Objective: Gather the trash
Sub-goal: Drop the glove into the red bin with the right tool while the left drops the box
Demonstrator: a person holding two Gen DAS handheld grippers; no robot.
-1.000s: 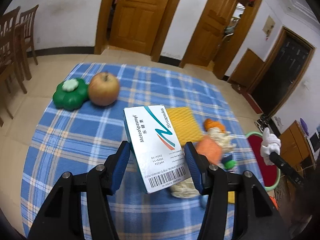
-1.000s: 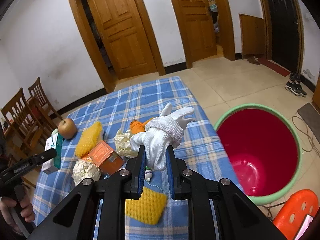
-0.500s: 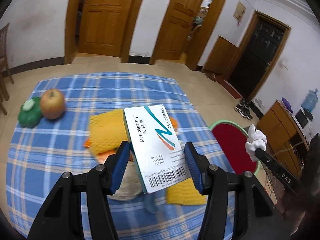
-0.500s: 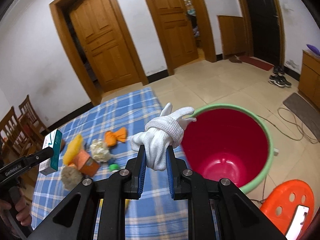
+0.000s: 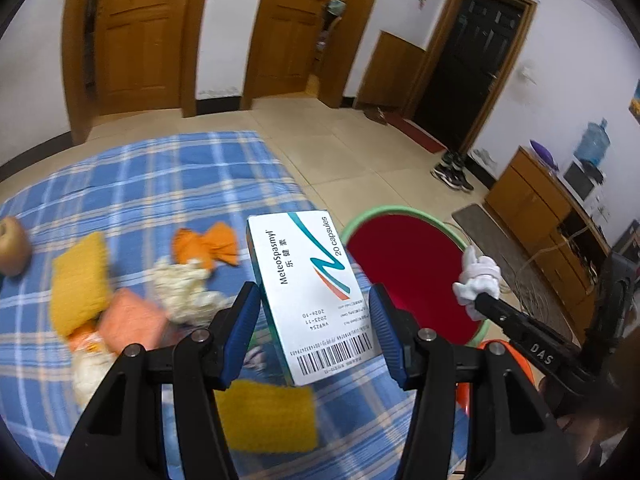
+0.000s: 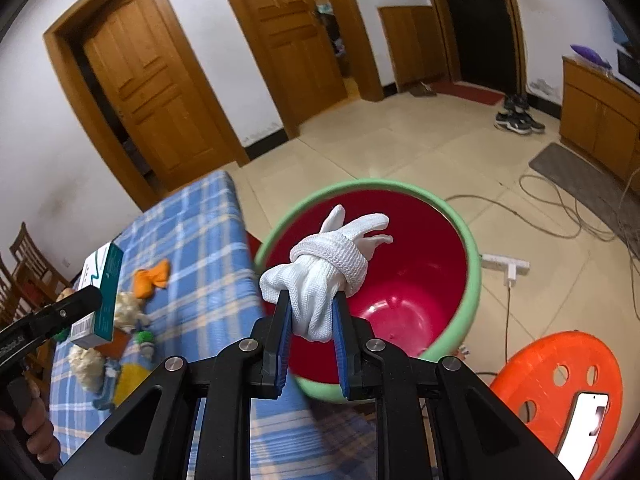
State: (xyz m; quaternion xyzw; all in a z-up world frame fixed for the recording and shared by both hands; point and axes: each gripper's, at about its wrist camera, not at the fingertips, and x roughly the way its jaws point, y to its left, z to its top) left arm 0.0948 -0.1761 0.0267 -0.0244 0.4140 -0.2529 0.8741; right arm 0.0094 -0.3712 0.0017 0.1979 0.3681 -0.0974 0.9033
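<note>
The white glove [image 6: 328,264], knotted into a bundle, is clamped between the pads of the right gripper [image 6: 312,316] and hangs above the open mouth of the red bin [image 6: 474,276], which stands on the floor just beside the table edge. The medicine box [image 5: 312,296] is gripped by its long edges in the left gripper [image 5: 314,332]; it sits over the near corner of the table, with the bin beyond it to the right. Both tongs are therefore clenched on a load, and neither item is in the bin yet. The bin interior shows no visible contents. On the blue plaid tablecloth [image 5: 160,176], several items remain: an orange cloth scrap [image 5: 206,244], crumpled pale paper wads [image 5: 184,288], yellow sponges [image 5: 76,280], an orange carton [image 5: 128,320] and small green bits, too blurred to identify. An apple [image 5: 12,246] lies at the far left. Judgement: collection is at an early stage; two pieces are in transit, and most of the litter is still to be gathered
</note>
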